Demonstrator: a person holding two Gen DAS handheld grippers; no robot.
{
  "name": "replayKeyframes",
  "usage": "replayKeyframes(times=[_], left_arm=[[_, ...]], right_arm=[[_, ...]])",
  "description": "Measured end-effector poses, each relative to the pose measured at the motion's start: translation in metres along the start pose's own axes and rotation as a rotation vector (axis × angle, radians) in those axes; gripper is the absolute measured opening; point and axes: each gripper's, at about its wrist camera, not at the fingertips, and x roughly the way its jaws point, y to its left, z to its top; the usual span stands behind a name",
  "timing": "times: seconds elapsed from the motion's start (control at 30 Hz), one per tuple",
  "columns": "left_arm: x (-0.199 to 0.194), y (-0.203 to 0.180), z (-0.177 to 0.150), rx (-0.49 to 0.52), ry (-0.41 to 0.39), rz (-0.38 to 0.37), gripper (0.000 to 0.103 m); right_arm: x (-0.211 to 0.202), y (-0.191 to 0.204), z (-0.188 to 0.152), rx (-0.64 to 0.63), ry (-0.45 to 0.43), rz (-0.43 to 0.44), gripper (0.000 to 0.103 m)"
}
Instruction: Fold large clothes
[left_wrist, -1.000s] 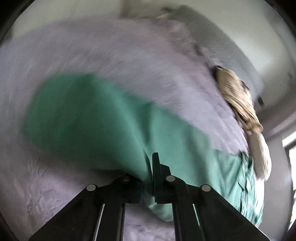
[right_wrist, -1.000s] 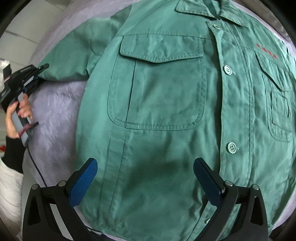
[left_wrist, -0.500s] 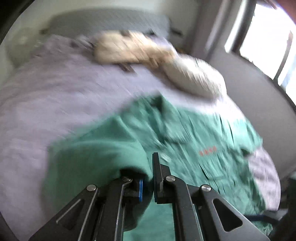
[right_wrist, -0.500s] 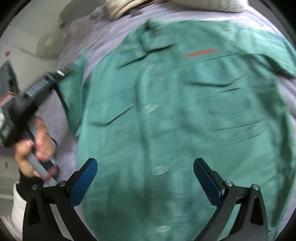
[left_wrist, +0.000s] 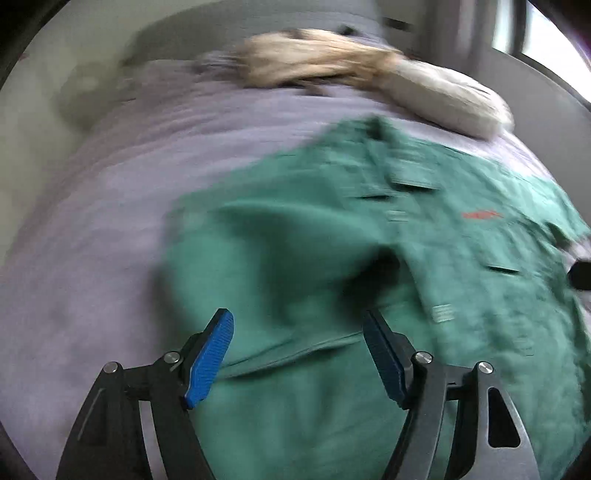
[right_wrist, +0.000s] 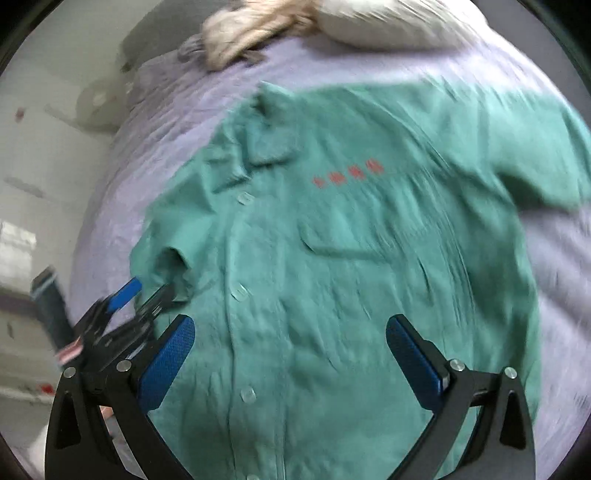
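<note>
In the left wrist view, the left gripper (left_wrist: 299, 354) was clamped on the green sleeve a second ago; now its jaws are opening and stand apart, with nothing pressed between the pads. The green shirt (left_wrist: 332, 258) lies under them on the bed (left_wrist: 110, 184), which has a lilac cover. The sleeve (left_wrist: 280, 266) that was carried now lies folded in over the shirt's body, with a dark hollow under its edge. Beyond the collar are a tan garment (left_wrist: 314, 62) and a pale pillow (left_wrist: 443, 99). The picture is blurred, so fine creases cannot be read.

In the right wrist view, the right gripper (right_wrist: 291, 365) has its jaws wide apart, as they were before, and holds nothing; it hangs above the lower front of the shirt (right_wrist: 332, 258). The left gripper (right_wrist: 147, 291) shows at the left edge, just at the folded sleeve (right_wrist: 166, 258). The other sleeve (right_wrist: 535, 147) is still spread out to the right.

I judge that the first sleeve fold is done, and the far sleeve should be next.
</note>
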Motion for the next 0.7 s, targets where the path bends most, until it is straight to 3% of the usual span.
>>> replayKeyframes(times=[0.07,0.13,0.23,0.27,0.43,0.6,0.67,0.7], left_arm=[[0.003,0.030,-0.009,-0.076,0.032,0.067,0.074],[0.019,0.061,-0.021,-0.175,0.122,0.085,0.074],[0.038,0.097,-0.034,-0.374,0.197,-0.010,0.074],[0.043,0.105,-0.037,-0.427,0.204,-0.038,0.074],[0.050,0.110,-0.046,-0.440,0.207,-0.060,0.074],[0.053,0.108,-0.046,-0.447,0.220,-0.034,0.074],[0.060,0.106,-0.044,-0.443,0.226,-0.014,0.074],[0.060,0.107,-0.045,-0.450,0.228,-0.011,0.074]], right_arm=[[0.007,0.024,0.007,-0.104,-0.001,-0.013,0.103],[0.025,0.066,0.019,-0.243,-0.002,-0.034,0.103],[0.060,0.111,0.027,-0.402,-0.004,-0.110,0.103],[0.074,0.123,0.028,-0.454,0.001,-0.181,0.103],[0.099,0.141,0.013,-0.650,0.002,-0.394,0.103],[0.134,0.167,0.016,-0.818,-0.044,-0.532,0.102],[0.149,0.176,0.020,-0.839,-0.083,-0.576,0.081],[0.148,0.175,0.027,-0.802,-0.126,-0.577,0.043]])
